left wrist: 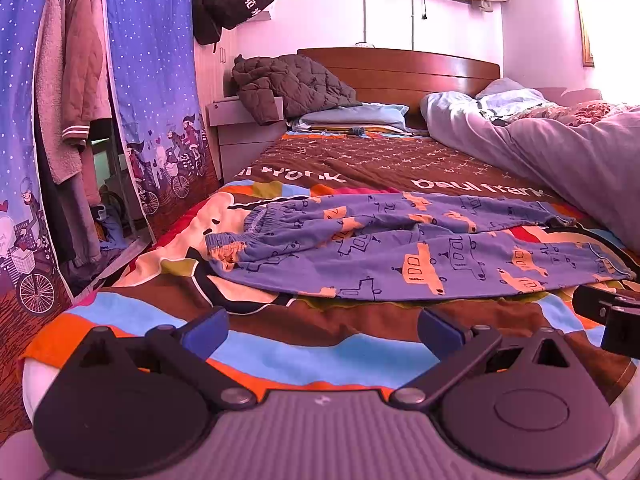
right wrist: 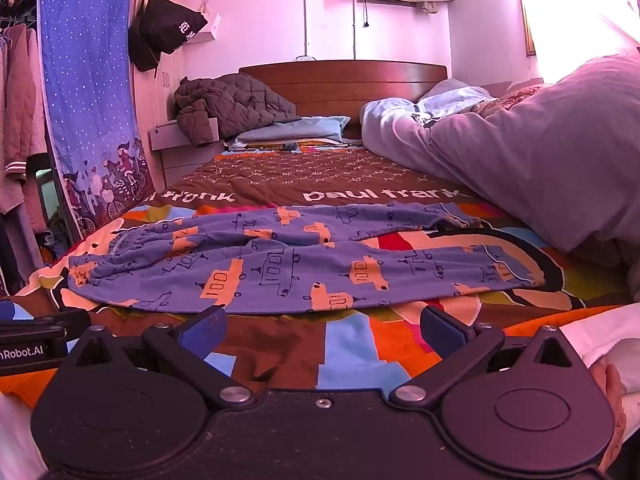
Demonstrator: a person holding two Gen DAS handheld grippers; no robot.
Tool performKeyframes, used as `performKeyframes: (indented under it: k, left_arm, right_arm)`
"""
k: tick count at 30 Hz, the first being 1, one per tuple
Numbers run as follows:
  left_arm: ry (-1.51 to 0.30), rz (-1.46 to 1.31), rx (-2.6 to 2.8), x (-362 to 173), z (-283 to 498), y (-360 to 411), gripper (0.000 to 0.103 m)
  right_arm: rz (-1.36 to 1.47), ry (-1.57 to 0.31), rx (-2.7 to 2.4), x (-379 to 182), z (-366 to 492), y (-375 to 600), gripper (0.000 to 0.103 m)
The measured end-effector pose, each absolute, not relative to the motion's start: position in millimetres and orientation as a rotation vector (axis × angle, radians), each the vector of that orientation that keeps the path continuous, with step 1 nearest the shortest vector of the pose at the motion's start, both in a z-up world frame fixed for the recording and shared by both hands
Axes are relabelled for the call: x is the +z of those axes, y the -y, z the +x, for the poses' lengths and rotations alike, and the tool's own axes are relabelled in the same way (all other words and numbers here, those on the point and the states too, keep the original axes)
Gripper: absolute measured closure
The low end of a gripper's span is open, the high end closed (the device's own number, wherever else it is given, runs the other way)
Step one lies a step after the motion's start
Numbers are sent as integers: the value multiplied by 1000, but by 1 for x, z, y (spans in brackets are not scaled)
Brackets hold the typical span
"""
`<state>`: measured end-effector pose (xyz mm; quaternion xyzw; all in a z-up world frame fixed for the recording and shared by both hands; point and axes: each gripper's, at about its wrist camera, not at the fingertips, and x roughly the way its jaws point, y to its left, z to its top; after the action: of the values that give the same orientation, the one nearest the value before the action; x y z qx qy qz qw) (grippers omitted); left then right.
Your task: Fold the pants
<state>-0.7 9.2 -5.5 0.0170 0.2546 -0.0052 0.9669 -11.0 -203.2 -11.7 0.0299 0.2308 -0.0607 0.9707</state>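
Blue pants (left wrist: 400, 252) printed with orange cars lie spread flat across the bed, waistband to the left, the two legs running right. The same pants (right wrist: 304, 264) fill the middle of the right wrist view. My left gripper (left wrist: 322, 330) hovers open just short of the pants' near edge, nothing between its blue pads. My right gripper (right wrist: 322, 330) is open too, empty, just in front of the near leg's hem side. The right gripper's body shows at the right edge of the left wrist view.
The colourful bedspread (left wrist: 280, 356) covers the bed. A bunched grey duvet (right wrist: 540, 168) lies along the right side. A brown jacket (left wrist: 292, 84) and a pillow sit by the wooden headboard (left wrist: 400, 72). A wardrobe with blue curtains (left wrist: 152, 80) stands left.
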Motion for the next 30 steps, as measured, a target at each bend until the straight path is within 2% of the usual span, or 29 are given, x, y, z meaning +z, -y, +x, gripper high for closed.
performKeyframes:
  k: [30]
  left_arm:
    - [-523,29,-8,-9,1,-6,0]
  right_arm:
    - [59,-478,-130,-18,-11,205,1]
